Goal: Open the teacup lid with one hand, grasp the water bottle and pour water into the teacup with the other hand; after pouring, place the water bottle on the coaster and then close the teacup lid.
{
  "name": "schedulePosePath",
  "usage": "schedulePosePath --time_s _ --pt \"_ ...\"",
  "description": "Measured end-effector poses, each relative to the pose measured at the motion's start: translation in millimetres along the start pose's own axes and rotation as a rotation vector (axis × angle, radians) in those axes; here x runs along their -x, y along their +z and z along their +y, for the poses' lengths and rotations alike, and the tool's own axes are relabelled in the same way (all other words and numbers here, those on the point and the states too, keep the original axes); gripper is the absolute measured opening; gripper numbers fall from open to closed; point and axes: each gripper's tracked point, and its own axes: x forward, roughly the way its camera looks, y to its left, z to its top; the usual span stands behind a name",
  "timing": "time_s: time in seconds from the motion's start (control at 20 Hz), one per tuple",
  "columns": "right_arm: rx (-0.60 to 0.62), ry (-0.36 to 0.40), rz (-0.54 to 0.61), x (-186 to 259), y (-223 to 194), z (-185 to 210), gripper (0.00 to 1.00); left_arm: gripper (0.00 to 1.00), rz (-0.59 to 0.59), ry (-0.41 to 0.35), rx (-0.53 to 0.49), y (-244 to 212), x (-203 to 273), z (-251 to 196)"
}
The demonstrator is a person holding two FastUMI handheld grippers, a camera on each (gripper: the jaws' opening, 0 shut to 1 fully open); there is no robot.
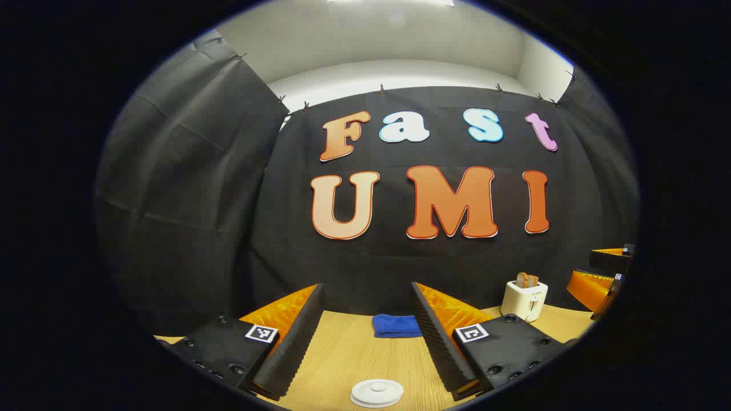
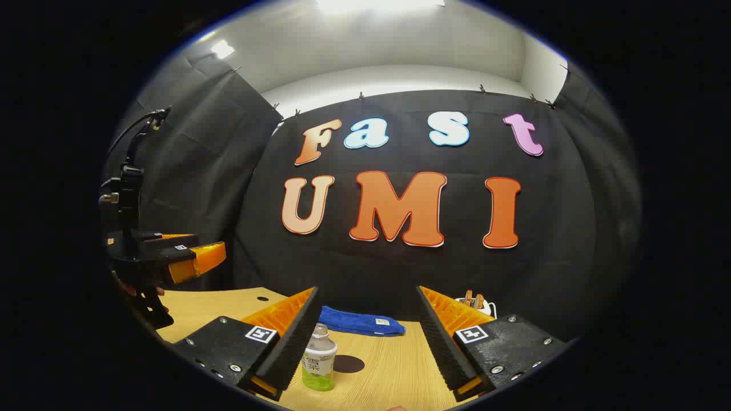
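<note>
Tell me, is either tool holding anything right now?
No. The left tool is open above the teacup lid, and the right tool is open with the water bottle standing free beside one finger.

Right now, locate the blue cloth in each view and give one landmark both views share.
Left gripper view: the blue cloth lies at the table's far edge, between the left gripper's fingers.
Right gripper view: it lies centre-left, behind the water bottle.
Shared landmark: the toaster, right of the cloth.
</note>
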Motion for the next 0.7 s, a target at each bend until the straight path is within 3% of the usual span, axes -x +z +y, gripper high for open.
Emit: schedulePosePath --time_s 0.7 --pt "-0.029 -0.017 0.021 7 -9 -7 0.98 0.97 0.029 -0.003 -0.032 -15 0 -4"
